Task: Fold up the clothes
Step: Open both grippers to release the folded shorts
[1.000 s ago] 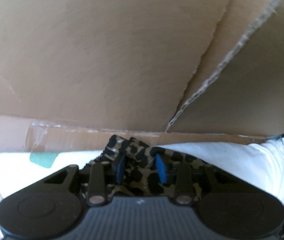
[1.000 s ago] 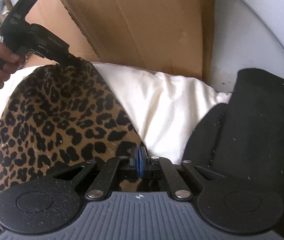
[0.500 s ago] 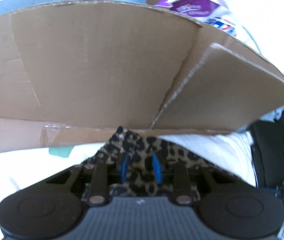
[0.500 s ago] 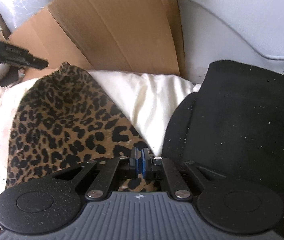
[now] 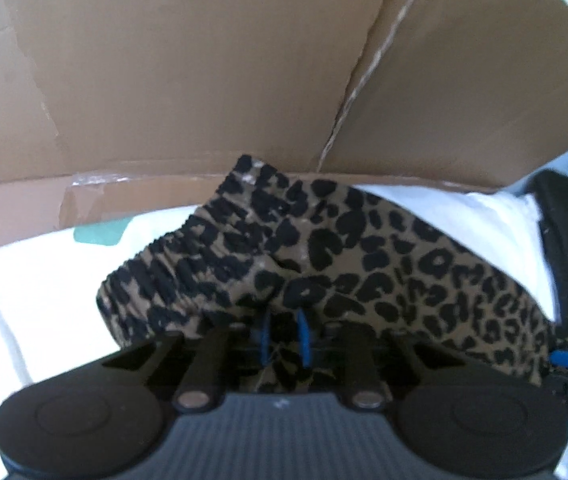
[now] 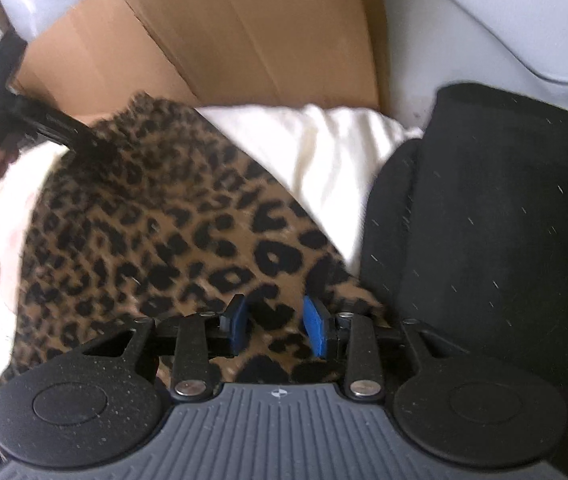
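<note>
I see the leopard-print fabric garment (image 6: 155, 236) lying on the white padded cloth (image 6: 324, 152), with the brown cardboard box (image 6: 243, 32) standing behind both. To the right of the garment sits the black cushioned seat (image 6: 484, 220), touching its near corner. My left tongs (image 5: 284, 338) meet the garment's far gathered edge; my right tongs (image 6: 277, 326) straddle its near corner

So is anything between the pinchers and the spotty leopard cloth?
Nothing visible is. The leopard-print garment lies right between the right gripper's blue pads, which have just been opening. The left gripper, just closing, has a fold of it between its pads.
</note>
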`<state>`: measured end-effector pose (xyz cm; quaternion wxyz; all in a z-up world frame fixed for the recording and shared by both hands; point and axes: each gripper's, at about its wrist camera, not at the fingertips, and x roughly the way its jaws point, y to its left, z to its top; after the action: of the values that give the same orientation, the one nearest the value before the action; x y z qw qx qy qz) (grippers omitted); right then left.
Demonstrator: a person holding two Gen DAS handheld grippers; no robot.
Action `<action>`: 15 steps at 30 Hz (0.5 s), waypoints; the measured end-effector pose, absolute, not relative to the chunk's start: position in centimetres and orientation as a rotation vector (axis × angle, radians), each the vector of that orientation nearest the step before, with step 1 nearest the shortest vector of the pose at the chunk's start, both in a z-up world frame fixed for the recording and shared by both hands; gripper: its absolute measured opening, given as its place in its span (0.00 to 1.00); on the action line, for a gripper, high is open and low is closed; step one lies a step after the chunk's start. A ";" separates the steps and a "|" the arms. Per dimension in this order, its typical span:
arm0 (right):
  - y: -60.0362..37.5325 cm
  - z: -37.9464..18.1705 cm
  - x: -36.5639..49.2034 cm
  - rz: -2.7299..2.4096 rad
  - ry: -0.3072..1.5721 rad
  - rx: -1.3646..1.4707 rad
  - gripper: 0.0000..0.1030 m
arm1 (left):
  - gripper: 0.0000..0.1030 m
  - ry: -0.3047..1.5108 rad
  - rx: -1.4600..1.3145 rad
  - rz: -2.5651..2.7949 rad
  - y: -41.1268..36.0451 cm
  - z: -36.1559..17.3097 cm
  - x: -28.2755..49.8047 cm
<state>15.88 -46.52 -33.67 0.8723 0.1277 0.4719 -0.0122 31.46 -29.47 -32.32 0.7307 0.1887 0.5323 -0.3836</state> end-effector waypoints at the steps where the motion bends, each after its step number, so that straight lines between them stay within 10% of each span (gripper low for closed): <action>1: -46.6 -33.6 15.6 -0.035 0.984 0.266 0.36 | 0.16 1.174 0.424 -0.835 -29.8 -32.2 31.4; 15: -46.2 -30.2 12.9 -0.097 0.955 0.213 0.36 | 0.25 1.119 0.361 -0.887 -26.8 -25.3 28.4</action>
<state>12.91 -46.24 -30.24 0.8816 0.1023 0.4584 -0.0468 28.39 -26.85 -25.27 0.7408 0.1647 0.5102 -0.4047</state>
